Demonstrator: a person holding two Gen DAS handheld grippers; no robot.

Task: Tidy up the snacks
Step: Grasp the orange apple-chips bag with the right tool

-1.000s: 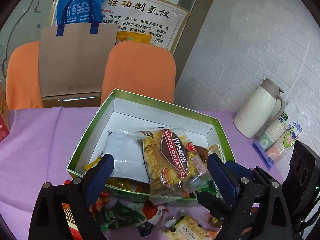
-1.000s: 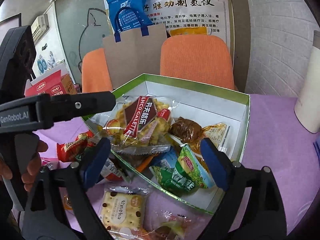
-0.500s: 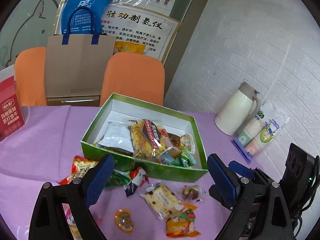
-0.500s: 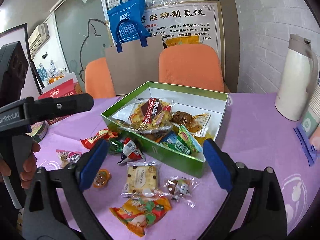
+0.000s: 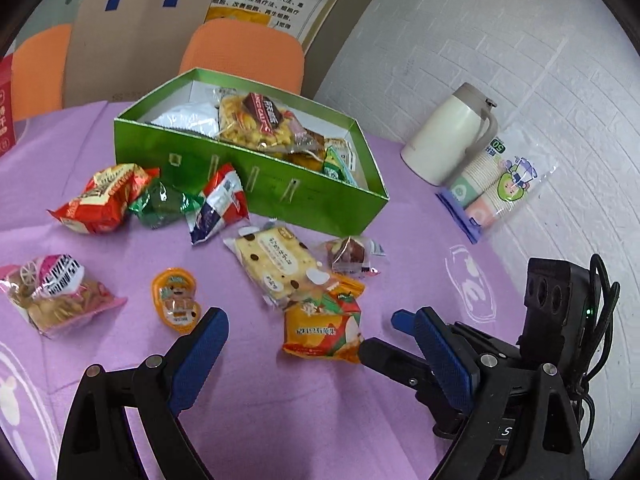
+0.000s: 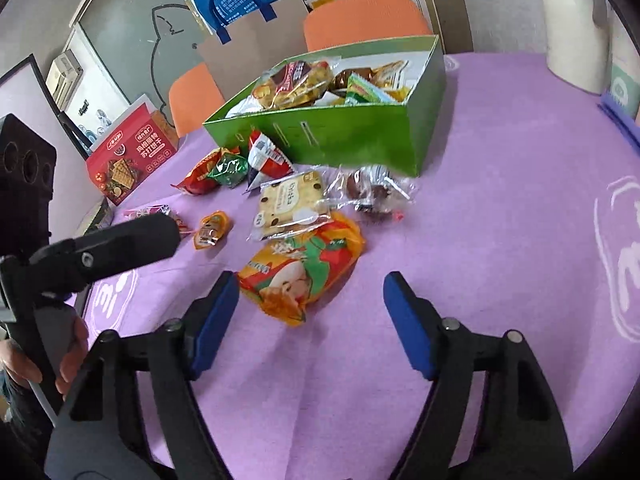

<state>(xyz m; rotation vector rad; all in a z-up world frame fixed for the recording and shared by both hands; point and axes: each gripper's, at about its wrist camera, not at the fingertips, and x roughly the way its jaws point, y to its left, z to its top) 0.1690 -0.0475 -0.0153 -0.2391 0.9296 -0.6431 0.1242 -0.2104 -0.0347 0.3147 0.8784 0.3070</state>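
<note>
Both grippers spread wide and empty over a purple tablecloth (image 5: 400,240) strewn with snacks.

The left gripper (image 5: 308,334) and right gripper (image 6: 310,294) hold nothing; an orange snack packet (image 6: 304,266) lies just beyond them, a cookie packet (image 5: 276,264) farther off, and the green box (image 5: 256,188), part-filled with snacks, at the far side.

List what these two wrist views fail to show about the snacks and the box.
- Green box floor: in both views, covered by the piled packets and hidden behind its near wall; the count inside is unclear.
- Cracker packet: its lower edge lies under the orange packet in both views.
- Pink packet: in the right wrist view, mostly behind the left gripper.
- White jug: cut off by the right wrist frame edge.
- Packet print: too small to read.
</note>
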